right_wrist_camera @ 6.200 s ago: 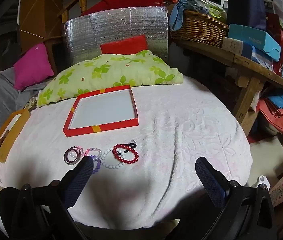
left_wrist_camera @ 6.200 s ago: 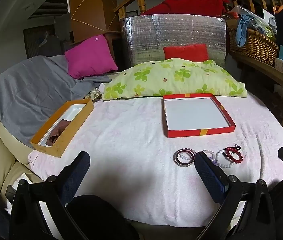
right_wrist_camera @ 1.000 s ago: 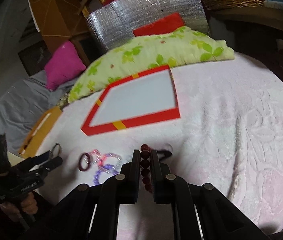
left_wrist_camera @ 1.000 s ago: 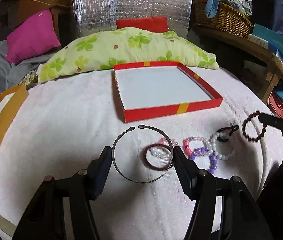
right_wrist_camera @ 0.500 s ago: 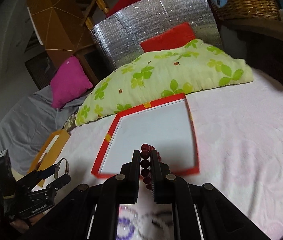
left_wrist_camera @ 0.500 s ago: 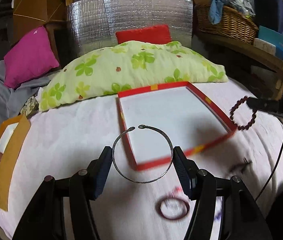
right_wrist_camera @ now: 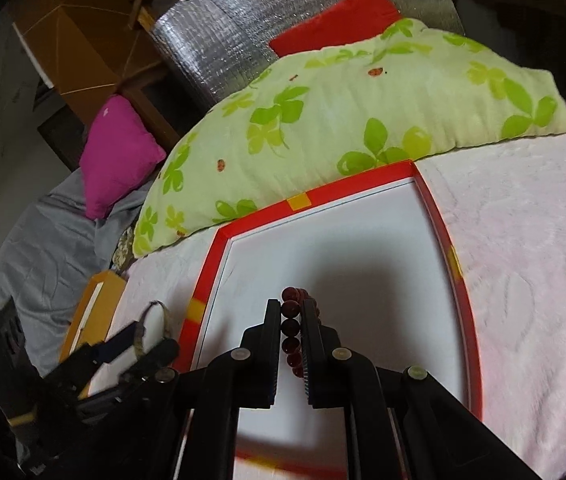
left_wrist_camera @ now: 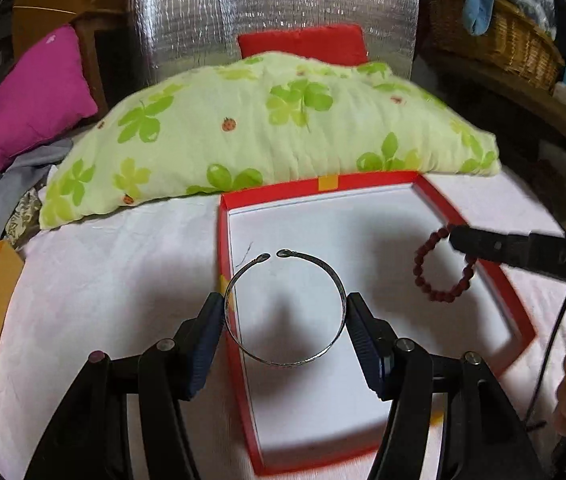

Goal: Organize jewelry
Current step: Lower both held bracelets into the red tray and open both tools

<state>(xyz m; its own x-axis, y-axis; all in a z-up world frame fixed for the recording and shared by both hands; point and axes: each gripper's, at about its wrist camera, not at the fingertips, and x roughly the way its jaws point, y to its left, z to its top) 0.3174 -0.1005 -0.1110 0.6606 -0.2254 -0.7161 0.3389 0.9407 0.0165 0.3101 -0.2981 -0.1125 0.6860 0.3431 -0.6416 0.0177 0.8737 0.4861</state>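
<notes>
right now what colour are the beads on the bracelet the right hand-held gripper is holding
Dark red beaded bracelet; clearest in the left wrist view.

My right gripper (right_wrist_camera: 291, 316) pinched the dark red bead bracelet (right_wrist_camera: 291, 326) above the white floor of the red tray (right_wrist_camera: 459, 276). At lower left my left gripper (right_wrist_camera: 151, 334) held the metal bangle (right_wrist_camera: 155, 316) beside the tray's left rim.

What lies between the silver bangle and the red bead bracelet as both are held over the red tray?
Nothing: in the left wrist view, only bare white tray floor shows between the silver bangle and the red bead bracelet.
</notes>
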